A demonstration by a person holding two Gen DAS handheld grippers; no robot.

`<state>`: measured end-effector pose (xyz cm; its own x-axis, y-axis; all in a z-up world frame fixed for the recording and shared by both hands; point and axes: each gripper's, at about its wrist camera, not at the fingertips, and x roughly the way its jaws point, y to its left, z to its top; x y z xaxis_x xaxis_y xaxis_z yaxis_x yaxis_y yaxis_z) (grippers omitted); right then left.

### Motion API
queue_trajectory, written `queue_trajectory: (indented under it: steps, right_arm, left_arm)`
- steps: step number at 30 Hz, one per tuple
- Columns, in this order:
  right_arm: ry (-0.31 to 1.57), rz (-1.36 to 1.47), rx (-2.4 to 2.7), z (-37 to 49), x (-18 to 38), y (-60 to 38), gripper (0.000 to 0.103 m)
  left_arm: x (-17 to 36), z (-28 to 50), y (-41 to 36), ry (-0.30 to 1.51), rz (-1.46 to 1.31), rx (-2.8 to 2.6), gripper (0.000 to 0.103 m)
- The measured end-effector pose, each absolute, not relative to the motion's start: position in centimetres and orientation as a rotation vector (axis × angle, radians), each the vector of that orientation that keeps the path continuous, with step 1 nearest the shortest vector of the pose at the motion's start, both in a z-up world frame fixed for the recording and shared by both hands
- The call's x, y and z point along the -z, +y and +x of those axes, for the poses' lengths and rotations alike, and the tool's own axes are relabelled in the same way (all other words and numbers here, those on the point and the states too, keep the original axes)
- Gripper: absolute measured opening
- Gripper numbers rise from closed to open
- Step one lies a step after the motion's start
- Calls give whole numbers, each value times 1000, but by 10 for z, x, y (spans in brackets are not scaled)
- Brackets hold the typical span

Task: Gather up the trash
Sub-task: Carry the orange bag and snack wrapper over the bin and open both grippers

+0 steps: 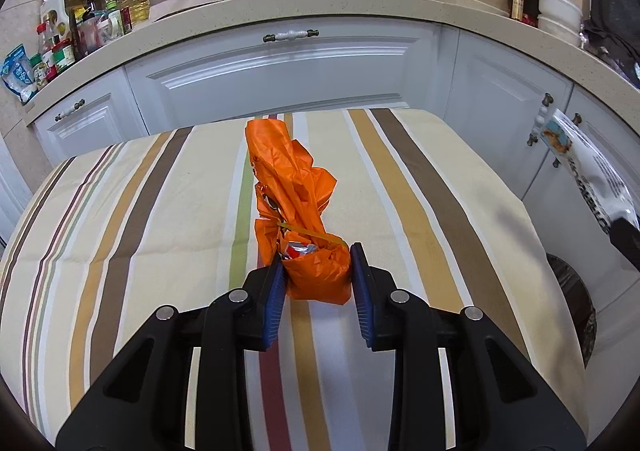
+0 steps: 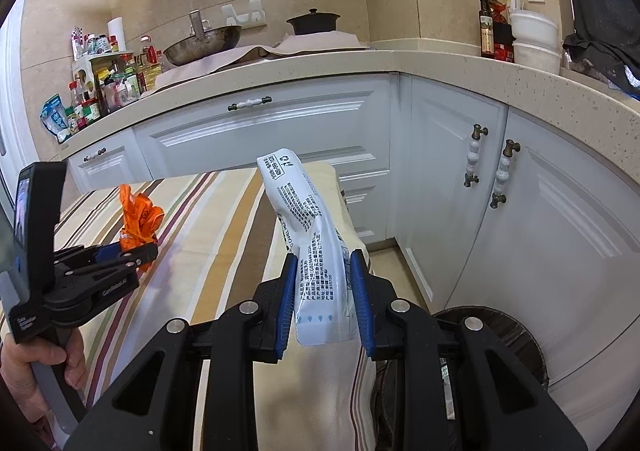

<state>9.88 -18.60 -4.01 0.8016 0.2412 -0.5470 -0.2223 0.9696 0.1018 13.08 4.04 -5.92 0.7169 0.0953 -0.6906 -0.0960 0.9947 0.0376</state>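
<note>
An orange crumpled wrapper (image 1: 294, 187) with a bit of foil showing lies along the striped tablecloth (image 1: 140, 211). My left gripper (image 1: 318, 271) is shut on its near end, both blue pads pressing the plastic. The same orange wrapper (image 2: 138, 221) and left gripper (image 2: 132, 251) show at the left of the right wrist view, held by a hand (image 2: 36, 367). My right gripper (image 2: 324, 271) is shut on a white printed snack packet (image 2: 308, 227), which sticks up and away over the table's right edge. That white packet (image 1: 588, 179) appears at the far right in the left wrist view.
A dark round bin (image 2: 496, 343) stands on the floor right of the table, below the right gripper. White cabinets (image 1: 280, 75) and a stone counter (image 1: 320, 5) with a wok, a pot and bottles lie behind.
</note>
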Motion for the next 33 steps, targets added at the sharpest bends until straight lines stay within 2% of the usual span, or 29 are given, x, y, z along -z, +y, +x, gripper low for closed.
queue_trajectory:
  steps: [19, 33]
  right_arm:
    - [582, 22, -191, 48, 35, -195, 28]
    - [551, 61, -12, 7, 25, -254, 28]
  left_arm:
    - [40, 42, 19, 722, 43, 38, 29]
    - [23, 29, -56, 657, 114, 216, 29]
